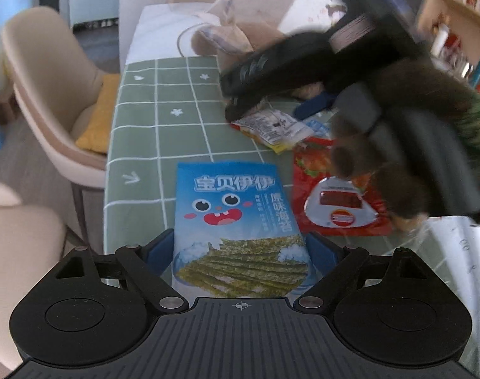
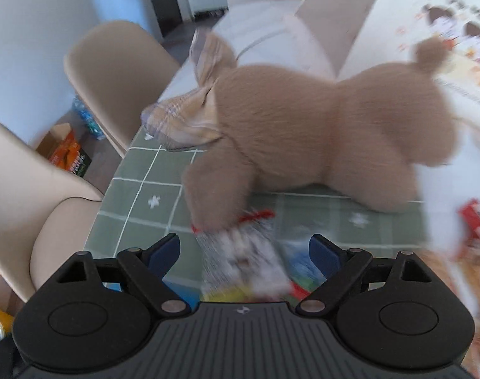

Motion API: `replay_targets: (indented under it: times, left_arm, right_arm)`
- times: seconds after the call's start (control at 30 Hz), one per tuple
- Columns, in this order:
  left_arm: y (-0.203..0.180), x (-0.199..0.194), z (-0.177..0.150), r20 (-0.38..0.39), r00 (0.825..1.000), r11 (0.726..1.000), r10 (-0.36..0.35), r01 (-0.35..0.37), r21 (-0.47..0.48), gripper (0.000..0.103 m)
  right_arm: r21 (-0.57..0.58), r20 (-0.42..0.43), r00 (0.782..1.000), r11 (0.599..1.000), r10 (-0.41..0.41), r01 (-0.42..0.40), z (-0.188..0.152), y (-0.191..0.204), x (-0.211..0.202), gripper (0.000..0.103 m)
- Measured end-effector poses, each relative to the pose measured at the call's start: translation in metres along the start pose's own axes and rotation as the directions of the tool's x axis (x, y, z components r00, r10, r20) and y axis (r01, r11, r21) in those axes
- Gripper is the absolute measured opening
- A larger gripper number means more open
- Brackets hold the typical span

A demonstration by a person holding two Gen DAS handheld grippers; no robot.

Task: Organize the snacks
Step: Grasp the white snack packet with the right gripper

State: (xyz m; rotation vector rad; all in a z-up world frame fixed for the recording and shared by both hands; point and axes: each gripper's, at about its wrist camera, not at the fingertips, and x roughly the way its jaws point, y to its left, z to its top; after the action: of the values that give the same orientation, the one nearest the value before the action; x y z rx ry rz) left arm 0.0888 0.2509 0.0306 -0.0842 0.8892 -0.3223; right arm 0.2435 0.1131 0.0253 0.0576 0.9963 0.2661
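The left gripper (image 1: 240,249) straddles a blue seaweed bag (image 1: 237,221) lying on the green checked surface (image 1: 164,120), jaws spread, not gripping. The right gripper (image 2: 243,252) hangs released above a white packet (image 2: 249,259). A plush toy (image 2: 303,126) crowds the surface beyond; a red pouch (image 1: 334,202) lies beside the bag.

Black ribbed gripper (image 1: 240,252) body, blue fingertip pads (image 1: 159,248), silver screws.

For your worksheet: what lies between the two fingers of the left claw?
The blue seaweed snack packet lies between the left claw's open fingers on the green checked tablecloth, seen in the left wrist view.
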Motion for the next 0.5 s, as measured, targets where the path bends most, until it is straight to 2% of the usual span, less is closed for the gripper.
replay_targets:
  times: [0.03,0.07,0.13,0.23,0.33,0.4,0.43,0.5]
  left_arm:
    - [0.003,-0.007,-0.001,0.010,1.000,1.000,-0.001,0.001,-0.014,0.088]
    - [0.006,-0.013,-0.002,0.024,1.000,1.000,-0.002,0.003,-0.030,0.087]
    - [0.008,-0.023,-0.002,0.046,0.999,0.999,-0.007,0.010,-0.053,0.087]
    - [0.007,-0.023,0.004,0.045,0.999,0.999,-0.011,0.013,-0.046,0.087]
    - [-0.002,-0.014,0.004,0.009,1.000,0.999,0.030,-0.030,-0.015,0.086]
    - [-0.014,-0.018,0.007,0.036,0.997,0.998,0.064,-0.064,0.008,0.082]
    - [-0.023,-0.023,0.009,0.061,0.996,0.998,0.057,-0.059,0.023,0.082]
    - [-0.039,-0.029,0.021,0.089,0.996,0.999,-0.001,-0.003,0.046,0.082]
  right_arm:
    - [-0.010,-0.034,0.999,1.000,-0.014,0.014,0.001,0.003,0.009,0.078]
    - [-0.026,-0.049,0.998,0.999,-0.028,0.027,0.000,0.002,0.012,0.076]
    - [-0.103,-0.064,0.997,0.994,-0.052,0.045,-0.008,0.002,0.005,0.055]
    - [-0.164,-0.082,0.995,0.985,-0.056,0.042,-0.029,-0.012,-0.020,0.052]
    - [-0.123,-0.081,0.997,0.992,-0.007,-0.003,-0.044,-0.040,-0.057,0.050]
    - [-0.092,-0.046,0.998,0.995,0.034,-0.038,-0.053,-0.060,-0.087,0.050]
    - [-0.078,-0.028,0.998,0.996,0.051,-0.053,-0.059,-0.070,-0.103,0.050]
    - [-0.056,-0.002,0.997,0.996,0.073,-0.073,-0.076,-0.093,-0.134,0.050]
